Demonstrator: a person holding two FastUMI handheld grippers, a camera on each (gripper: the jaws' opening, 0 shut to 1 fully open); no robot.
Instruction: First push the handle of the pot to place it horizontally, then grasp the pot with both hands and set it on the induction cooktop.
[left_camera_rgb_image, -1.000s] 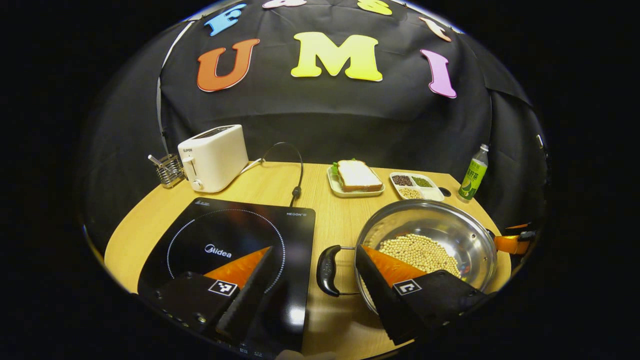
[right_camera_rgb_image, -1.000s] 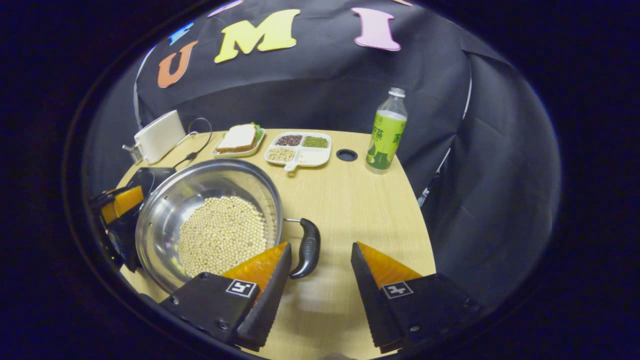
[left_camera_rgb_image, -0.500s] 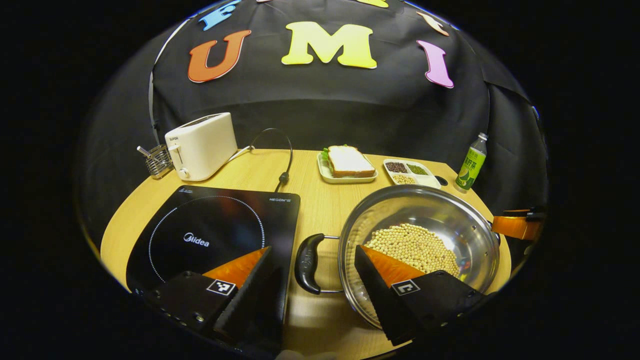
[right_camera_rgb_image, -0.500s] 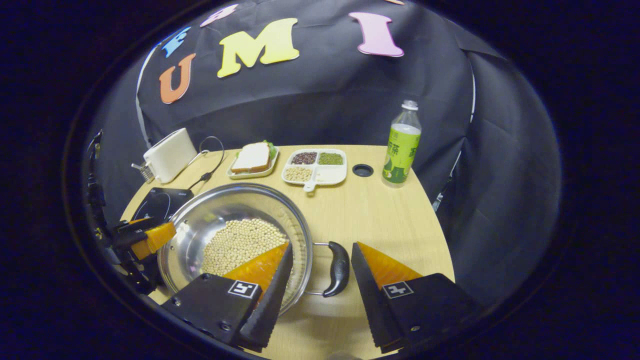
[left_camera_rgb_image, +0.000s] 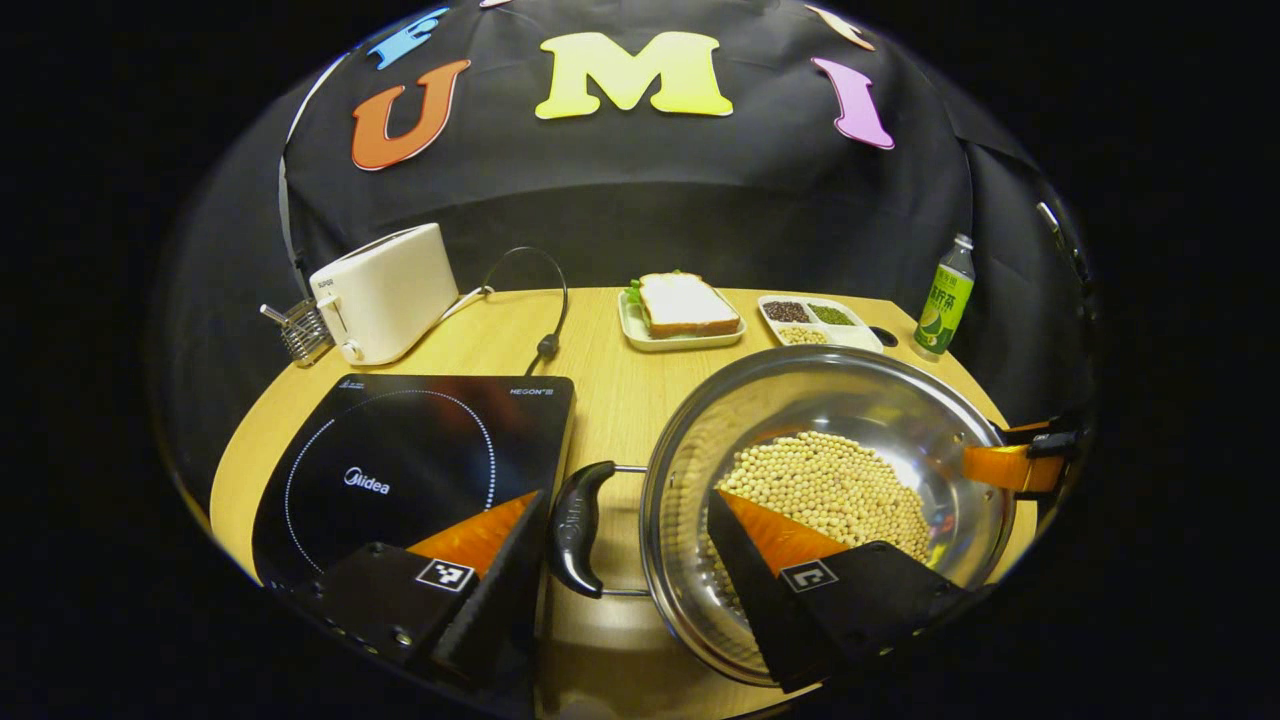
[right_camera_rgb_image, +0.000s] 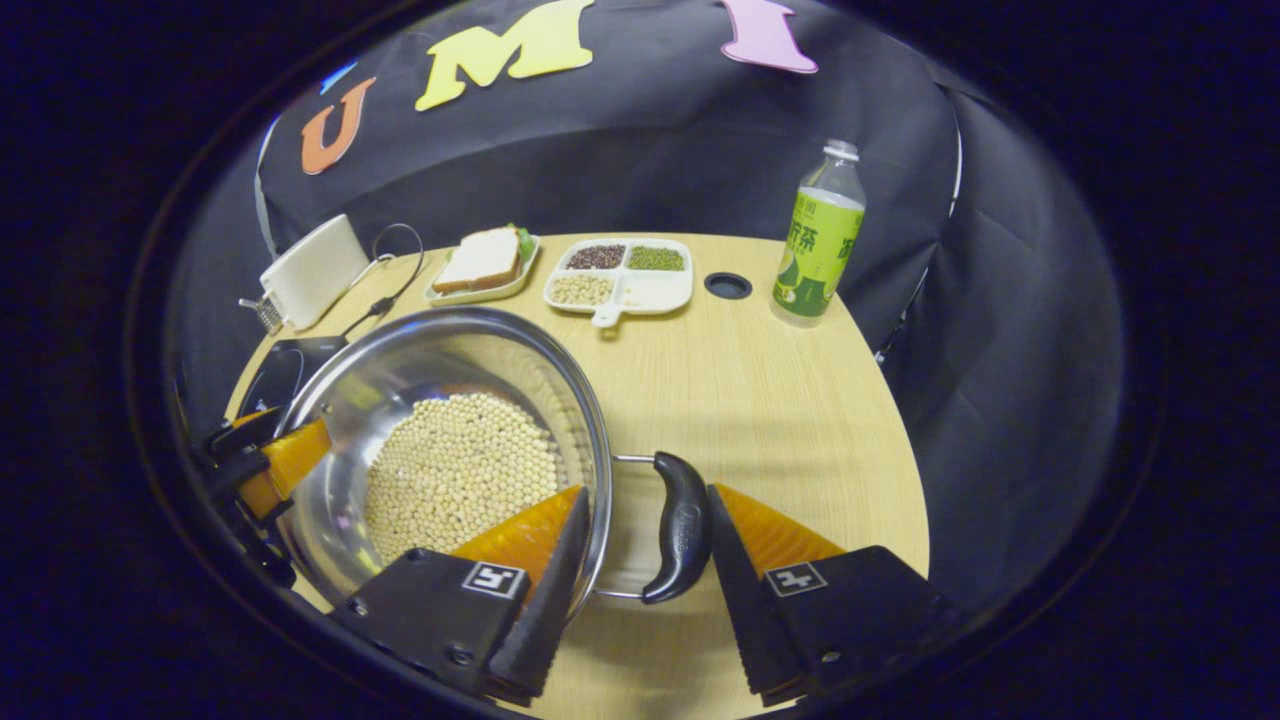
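Where cloth hangs, wooden table (left_camera_rgb_image: 620, 370).

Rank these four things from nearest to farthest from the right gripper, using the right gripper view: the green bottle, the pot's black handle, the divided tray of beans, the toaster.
1. Pot's black handle: between the right gripper's fingers.
2. Divided tray of beans: mid-table, straight ahead.
3. Green bottle: far edge, to the right.
4. Toaster: far left corner.

Wooden table (left_camera_rgb_image: 610, 380). Cooktop (left_camera_rgb_image: 400, 465) at front left, pot (left_camera_rgb_image: 830, 480) just right of it; behind the cooktop, toaster (left_camera_rgb_image: 385, 290), rack (left_camera_rgb_image: 295, 330), sandwich plate (left_camera_rgb_image: 680, 315), bean tray (left_camera_rgb_image: 815, 320), bottle (left_camera_rgb_image: 943, 300).
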